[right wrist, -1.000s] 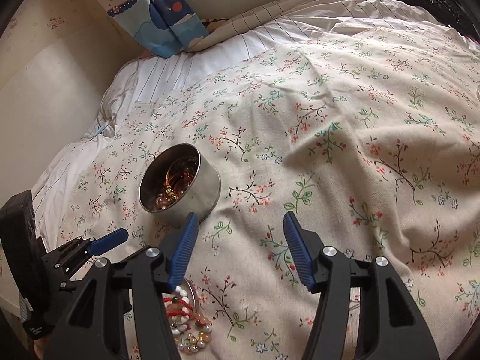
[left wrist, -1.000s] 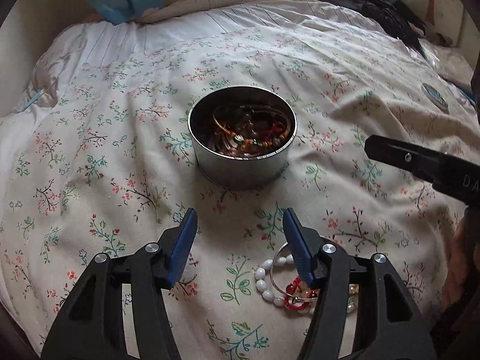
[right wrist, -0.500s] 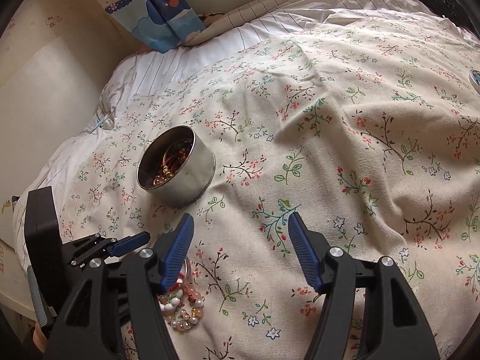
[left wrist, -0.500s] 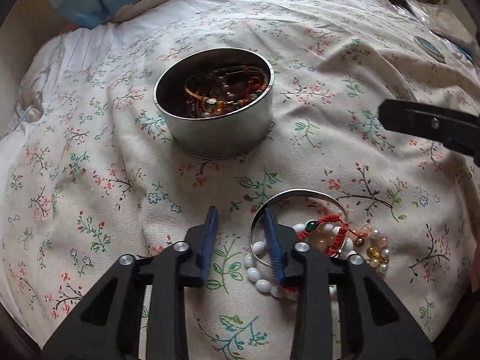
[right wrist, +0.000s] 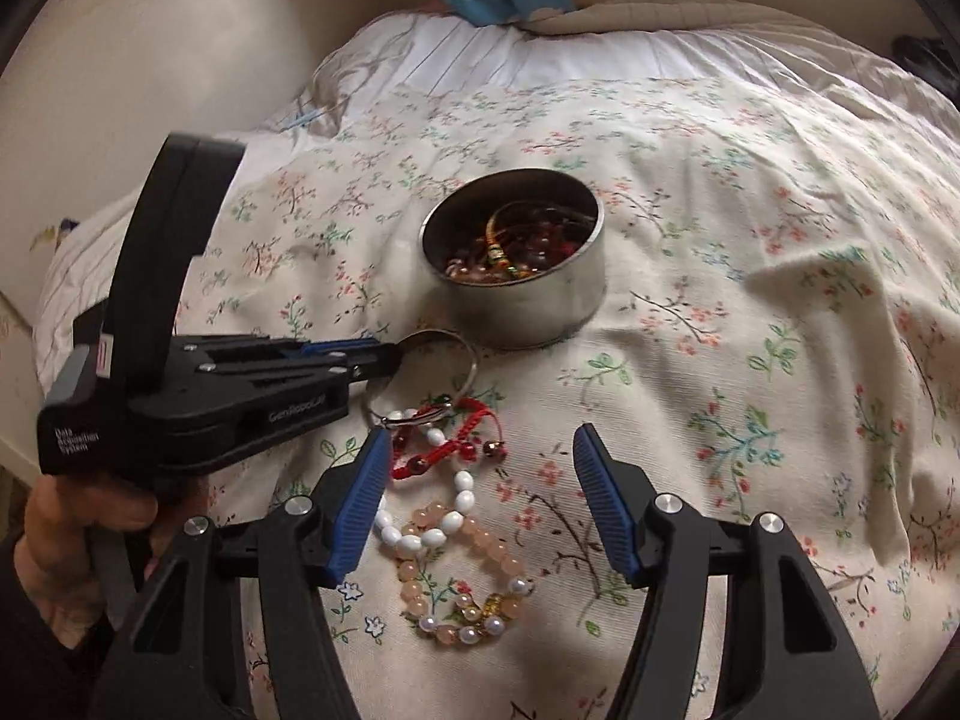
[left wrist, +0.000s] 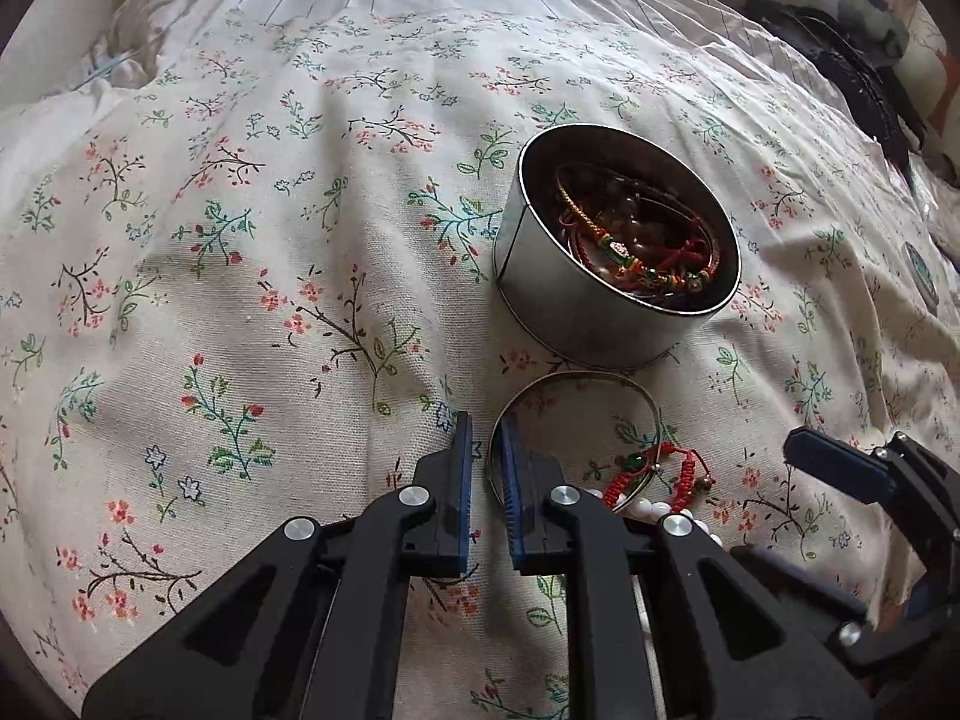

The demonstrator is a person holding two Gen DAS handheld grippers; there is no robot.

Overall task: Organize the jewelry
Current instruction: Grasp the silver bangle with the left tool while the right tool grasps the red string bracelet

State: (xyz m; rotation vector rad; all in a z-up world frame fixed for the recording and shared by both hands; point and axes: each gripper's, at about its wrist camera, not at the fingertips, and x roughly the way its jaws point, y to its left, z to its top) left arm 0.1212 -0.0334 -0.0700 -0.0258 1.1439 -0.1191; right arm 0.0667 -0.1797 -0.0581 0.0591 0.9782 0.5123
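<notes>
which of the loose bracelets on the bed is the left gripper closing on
The plain silver bangle beside the tin. The left gripper pinches its rim; the red cord, white and pink beaded ones lie free.

The cream bedspread has little pink flowers and green leaves. The round silver metal tin holds red, gold and green strings. Beside it lie white beads, pale pink beads and a red cord bracelet.
</notes>
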